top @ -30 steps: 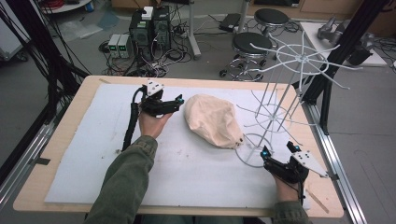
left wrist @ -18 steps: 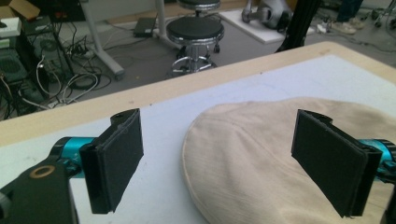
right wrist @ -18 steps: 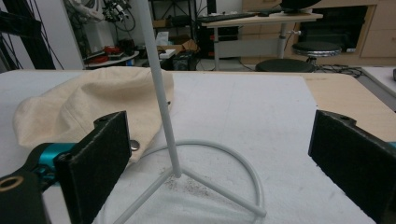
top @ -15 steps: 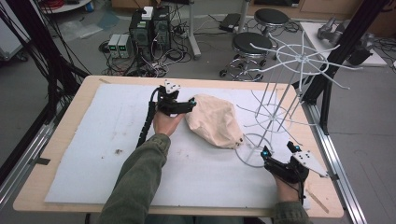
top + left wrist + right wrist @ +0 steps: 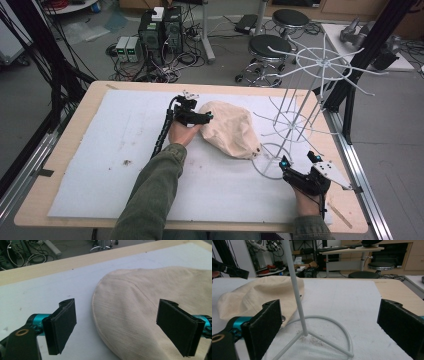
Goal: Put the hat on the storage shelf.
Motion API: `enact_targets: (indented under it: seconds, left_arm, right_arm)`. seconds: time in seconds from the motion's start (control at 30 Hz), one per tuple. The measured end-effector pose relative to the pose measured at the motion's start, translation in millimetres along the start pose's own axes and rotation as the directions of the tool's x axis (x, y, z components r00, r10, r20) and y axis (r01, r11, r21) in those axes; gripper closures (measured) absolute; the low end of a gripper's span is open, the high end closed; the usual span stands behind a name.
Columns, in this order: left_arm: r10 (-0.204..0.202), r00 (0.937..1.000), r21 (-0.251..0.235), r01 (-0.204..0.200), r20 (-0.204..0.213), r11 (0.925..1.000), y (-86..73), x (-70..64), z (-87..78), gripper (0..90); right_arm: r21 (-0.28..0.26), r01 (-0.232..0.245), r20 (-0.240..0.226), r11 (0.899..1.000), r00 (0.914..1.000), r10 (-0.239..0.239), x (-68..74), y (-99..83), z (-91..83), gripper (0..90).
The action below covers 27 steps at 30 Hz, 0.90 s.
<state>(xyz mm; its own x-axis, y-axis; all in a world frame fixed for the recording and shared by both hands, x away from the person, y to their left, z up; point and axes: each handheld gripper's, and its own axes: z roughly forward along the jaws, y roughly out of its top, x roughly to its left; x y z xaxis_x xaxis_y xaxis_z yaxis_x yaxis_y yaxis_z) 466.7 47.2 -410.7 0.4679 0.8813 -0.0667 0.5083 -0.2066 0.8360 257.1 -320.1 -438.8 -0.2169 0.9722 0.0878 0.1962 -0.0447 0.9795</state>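
Cap (image 5: 230, 129), cream cloth, lying crown-up on the white mat (image 5: 90, 150) near the middle of the table (image 5: 60, 205); long axis running from far-left to near-right, its near-right end touching or just beside the base ring of the white wire rack (image 5: 320, 65) (contact cannot be told for certain); rack standing upright at the right of the table.

Left gripper (image 5: 204, 118): jaws apart, nothing between the pads yet; sited at the cap's far-left edge, touching or just short of it; in the left gripper view the stitched rim (image 5: 96, 315) curves between the two pads (image 5: 63, 327), one pad over bare mat, the other over the cloth; the cap thus lies straight ahead and slightly to the right of this gripper, so a straddle of the rim is set up, and a close here would likely pinch the edge.

Right gripper (image 5: 299, 165): jaws likewise apart and empty; held at the near-right of the table, just beside the rack's base ring (image 5: 329, 322); in the right gripper view the rack's upright post (image 5: 297, 290) stands between the pads, cap (image 5: 259, 295) beyond and to the left.

Governing relation: left gripper is much the nearer to the cap; right gripper the nearer to the rack.
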Motion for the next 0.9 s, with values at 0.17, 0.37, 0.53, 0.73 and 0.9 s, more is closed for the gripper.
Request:
enact_targets:
  seconds: [0.17,0.37,0.53,0.73,0.9]
  left_arm:
    - [0.000,0.9999,0.054,0.001,-0.011,0.9985,-3.2,-3.1,10.7,16.0]
    - [-0.005,0.9996,0.098,0.007,-0.026,0.9952,-6.7,-6.1,18.4,16.0]
    - [-0.016,0.9992,0.127,0.020,-0.036,0.9916,-9.8,-6.9,23.6,15.8]
    - [-0.041,0.9979,0.148,0.048,-0.049,0.9877,-10.8,-8.6,28.2,15.8]
    - [-0.115,0.9930,0.176,0.118,-0.026,0.9773,-15.8,-9.6,34.8,20.0]
  right_arm:
    - [0.000,0.001,-0.003,1.000,1.0000,-0.001,0.0,0.1,-0.4,4.9]
    - [0.000,-0.004,-0.002,1.000,1.0000,0.004,-0.3,0.1,0.1,4.9]
    - [0.001,-0.002,-0.003,1.000,1.0000,0.002,-0.4,0.2,-0.1,4.9]
    - [0.002,-0.003,-0.001,1.000,1.0000,0.003,-0.7,0.1,0.6,4.9]
    - [0.001,-0.004,-0.002,1.000,1.0000,0.004,-0.7,0.1,0.7,4.9]
